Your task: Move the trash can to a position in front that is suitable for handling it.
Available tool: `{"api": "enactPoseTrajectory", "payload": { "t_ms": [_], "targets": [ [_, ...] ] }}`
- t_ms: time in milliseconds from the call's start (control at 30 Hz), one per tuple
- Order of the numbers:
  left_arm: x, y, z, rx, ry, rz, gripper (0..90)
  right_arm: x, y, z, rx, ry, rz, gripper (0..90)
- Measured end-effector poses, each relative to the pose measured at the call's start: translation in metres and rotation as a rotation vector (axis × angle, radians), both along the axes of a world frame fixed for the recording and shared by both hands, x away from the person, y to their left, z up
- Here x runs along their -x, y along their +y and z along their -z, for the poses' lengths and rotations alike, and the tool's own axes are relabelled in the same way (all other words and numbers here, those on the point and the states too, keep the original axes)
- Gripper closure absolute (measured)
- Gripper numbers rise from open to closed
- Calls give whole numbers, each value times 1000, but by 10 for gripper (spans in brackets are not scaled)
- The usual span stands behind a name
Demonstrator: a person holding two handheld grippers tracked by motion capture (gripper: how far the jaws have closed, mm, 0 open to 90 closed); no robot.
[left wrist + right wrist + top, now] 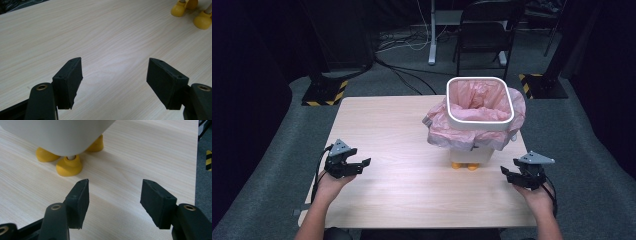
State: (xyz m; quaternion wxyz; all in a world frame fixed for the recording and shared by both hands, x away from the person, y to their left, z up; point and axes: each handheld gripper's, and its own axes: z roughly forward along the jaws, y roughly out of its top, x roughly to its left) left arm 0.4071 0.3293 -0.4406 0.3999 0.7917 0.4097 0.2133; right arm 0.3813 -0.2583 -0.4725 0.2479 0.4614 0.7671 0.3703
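High view: A white bin (472,150) stands on the light wooden worktop (402,150), right of centre and toward the far edge. A pink bag (477,117) lines the bin and drapes over its sides; a white square rim ring (480,104) sits on top and holds the bag open. Yellow feet (464,166) show under the bin at its near side. The left gripper (362,164) is held low over the near left part of the worktop, pointing right toward the bin and well apart from it. The right gripper (507,174) is held at the near right edge of the worktop, pointing left, near the bin's base but not touching it. Each gripper carries a grey three-cornered plate on top. Both sets of fingers are spread and hold nothing.

Left gripper view: The two black fingers (71,80) stand wide apart with bare worktop (100,37) between them. Two of the yellow feet (180,10) appear at the top right corner, well apart from the fingers.

Right gripper view: The fingers (80,200) are spread with only worktop (140,152) between them. The white bin (62,132) body fills the top left, resting on its yellow feet (69,166). The nearest foot lies just beyond the left finger, near it but not touching. The worktop's right edge and grey floor (202,182) show at the far right.
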Motion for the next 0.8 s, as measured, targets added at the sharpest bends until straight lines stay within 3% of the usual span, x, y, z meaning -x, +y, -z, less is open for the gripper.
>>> {"api": "enactPoseTrajectory", "payload": {
  "t_ms": [300, 567, 800],
  "targets": [
    [-1, -14, -17, -6, 5, 39, 280, 2, 5, -12, 10, -25, -17, 370],
    [-3, -31, -36, -5, 1, 91, 280, 3, 4, -22, -17, -48, -11, 369],
    [-5, -50, -52, -32, -12, 136, 283, 4, 2, -30, -31, -62, -3, 369]
  ]
}}
